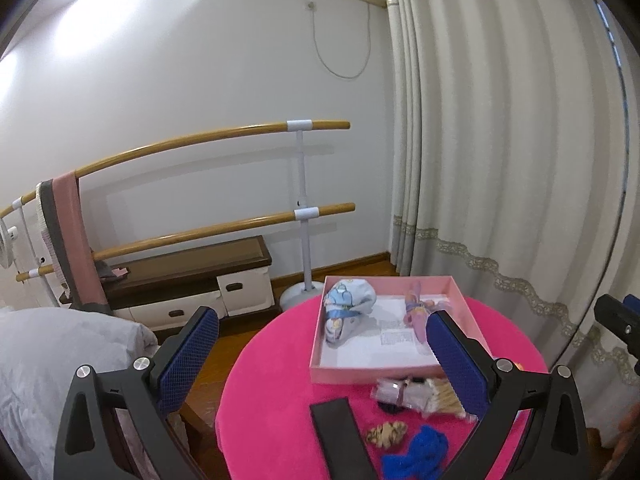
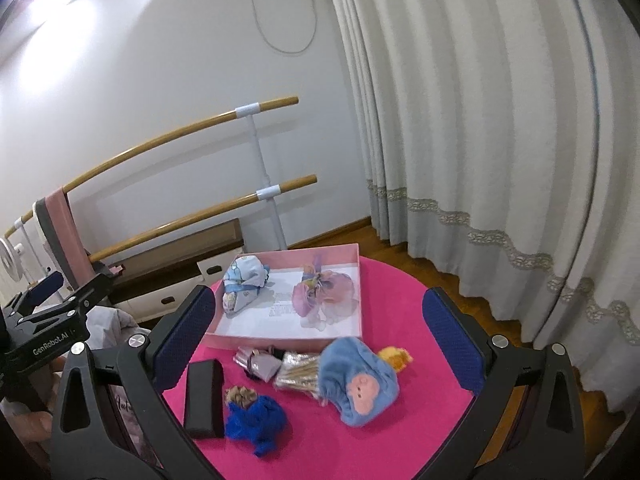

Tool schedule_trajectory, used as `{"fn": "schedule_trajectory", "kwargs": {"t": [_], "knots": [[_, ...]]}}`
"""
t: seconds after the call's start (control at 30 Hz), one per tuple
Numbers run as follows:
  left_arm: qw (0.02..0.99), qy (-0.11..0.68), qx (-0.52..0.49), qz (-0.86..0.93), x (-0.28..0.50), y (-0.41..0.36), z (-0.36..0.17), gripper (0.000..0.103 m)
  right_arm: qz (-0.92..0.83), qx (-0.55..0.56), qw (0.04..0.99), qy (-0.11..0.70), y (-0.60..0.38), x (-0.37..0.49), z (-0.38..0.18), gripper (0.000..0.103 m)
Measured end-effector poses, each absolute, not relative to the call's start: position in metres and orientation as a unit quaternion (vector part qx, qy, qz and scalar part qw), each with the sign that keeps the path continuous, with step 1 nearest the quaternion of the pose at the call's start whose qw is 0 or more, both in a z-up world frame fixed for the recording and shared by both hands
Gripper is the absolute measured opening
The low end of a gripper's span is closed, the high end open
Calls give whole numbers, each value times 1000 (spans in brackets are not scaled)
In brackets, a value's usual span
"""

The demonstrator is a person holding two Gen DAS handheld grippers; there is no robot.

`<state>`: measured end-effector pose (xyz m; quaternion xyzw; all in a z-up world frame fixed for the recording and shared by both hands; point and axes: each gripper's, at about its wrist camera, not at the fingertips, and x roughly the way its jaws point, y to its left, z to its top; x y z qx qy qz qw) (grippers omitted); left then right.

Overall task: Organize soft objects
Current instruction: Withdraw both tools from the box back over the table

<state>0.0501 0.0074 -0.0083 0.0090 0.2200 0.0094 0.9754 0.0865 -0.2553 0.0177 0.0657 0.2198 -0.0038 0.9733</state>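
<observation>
Your left gripper (image 1: 322, 340) is spread wide and empty above the round pink table (image 2: 400, 300); your right gripper (image 2: 318, 328) is likewise wide and empty.

Count, left to right. In the pink box (image 2: 358, 292) at the table's far side: two soft bundles, a pale blue one (image 2: 242, 284) at the left and a pink-lilac one (image 2: 322, 292) at the right, apart from each other, with bare box floor between them. On the cloth in front of the box: one black case (image 2: 204, 396) at the left, one small tan scrunchie (image 2: 240, 394) touching one royal-blue scrunchie (image 2: 256, 420), one silver-and-straw bundle (image 2: 280, 368) just before the box's near wall, one blue plush cap (image 2: 356, 384) with a pink face patch, and one yellow item (image 2: 396, 358) behind that cap.

The right wrist view alone shows the cap and the yellow item clearly; in the left wrist view your finger covers that spot. The right view also shows the left gripper from outside, at the frame's left edge.

Open cloth lies to the right of the cap, up to the table's rim. A curtain (image 2: 480, 140) hangs near that right rim.
</observation>
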Motion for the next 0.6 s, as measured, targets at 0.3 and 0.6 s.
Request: {"fn": "schedule_trajectory", "kwargs": {"t": [0.3, 0.6], "knots": [[972, 231, 21, 23, 7, -1, -27, 103, -15, 47, 973, 223, -243, 55, -2, 103], [966, 256, 3, 27, -13, 10, -28, 103, 2, 26, 972, 234, -222, 46, -14, 103]]}}
